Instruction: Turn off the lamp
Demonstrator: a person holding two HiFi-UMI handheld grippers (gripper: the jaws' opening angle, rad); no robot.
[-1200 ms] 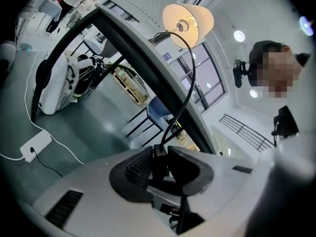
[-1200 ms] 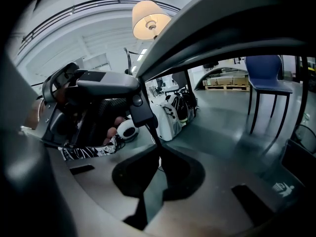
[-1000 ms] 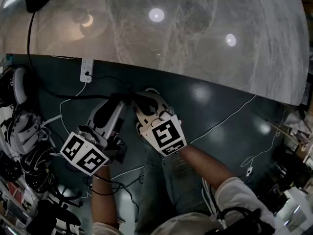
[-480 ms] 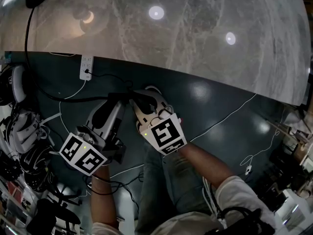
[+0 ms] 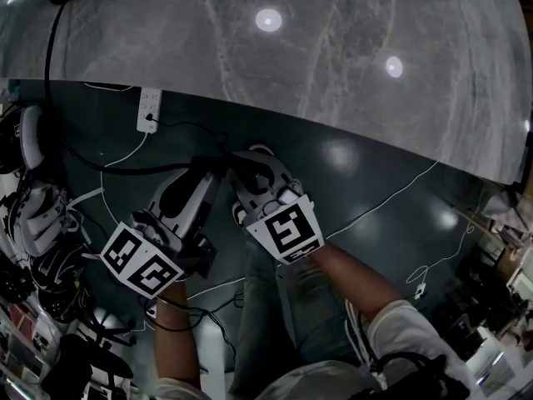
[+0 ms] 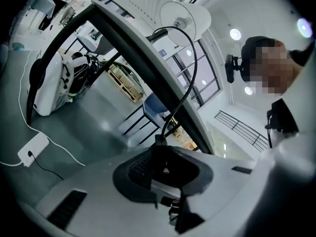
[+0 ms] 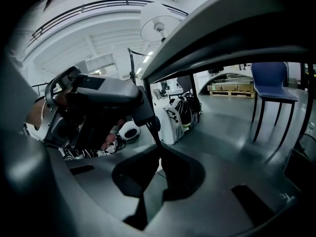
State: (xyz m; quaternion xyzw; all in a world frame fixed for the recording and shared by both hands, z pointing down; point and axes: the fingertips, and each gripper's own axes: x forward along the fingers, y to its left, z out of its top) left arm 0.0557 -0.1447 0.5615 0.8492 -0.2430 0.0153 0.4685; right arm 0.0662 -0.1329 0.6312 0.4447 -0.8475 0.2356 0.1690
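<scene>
The lamp's white shade (image 6: 185, 16) stands on the marble table (image 5: 333, 57) and its warm glow on the tabletop is gone. The lamp's black cord (image 5: 50, 82) hangs over the table edge down to both grippers below. My left gripper (image 5: 208, 167) grips the cord's black inline switch (image 6: 160, 149); its jaws have just been closing on it. Right beside it, my right gripper (image 5: 241, 163) is shut on the thin cord (image 7: 148, 112). In the right gripper view the shade (image 7: 159, 19) shows overhead and the left gripper (image 7: 98, 98) sits close at the left.
A white power strip (image 5: 148, 109) lies on the dark floor under the table edge, with a black plug in it. Bags and helmets (image 5: 33, 215) crowd the left side. A thin white cable (image 5: 391, 198) crosses the floor at right. A blue chair (image 7: 270, 85) stands beyond the table.
The warm light patch on the tabletop near the lamp has gone out. Both grippers have stayed where they were, at the cord.
</scene>
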